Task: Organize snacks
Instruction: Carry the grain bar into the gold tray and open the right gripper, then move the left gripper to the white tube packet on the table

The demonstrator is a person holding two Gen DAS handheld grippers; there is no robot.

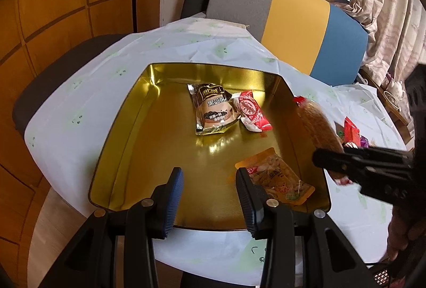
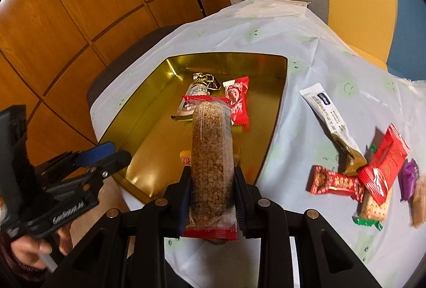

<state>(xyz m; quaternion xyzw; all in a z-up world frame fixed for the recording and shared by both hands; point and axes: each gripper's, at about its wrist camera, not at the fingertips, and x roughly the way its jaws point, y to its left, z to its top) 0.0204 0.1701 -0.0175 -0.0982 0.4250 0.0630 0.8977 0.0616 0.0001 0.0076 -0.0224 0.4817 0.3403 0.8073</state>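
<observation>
Right claw (image 2: 212, 197) clamped on a long crispy snack bar (image 2: 211, 154) in a clear wrapper, gripped near its rear end, so most of its length juts forward over the near right part of the gold tin (image 2: 149, 117). Left claw (image 1: 210, 197) empty, its jaws apart, poised above the tin's near edge. Ahead of the right claw in the tin lie a brown packet (image 1: 214, 109) and a red packet (image 1: 251, 110); beneath the bar, an orange packet (image 1: 277, 176). Risks, as judged: the slick wrapper may slide through the pads; the brittle bar may crack under pressure; released here, it could catch the tin's right wall and tip onto the table (image 2: 306, 141).
</observation>
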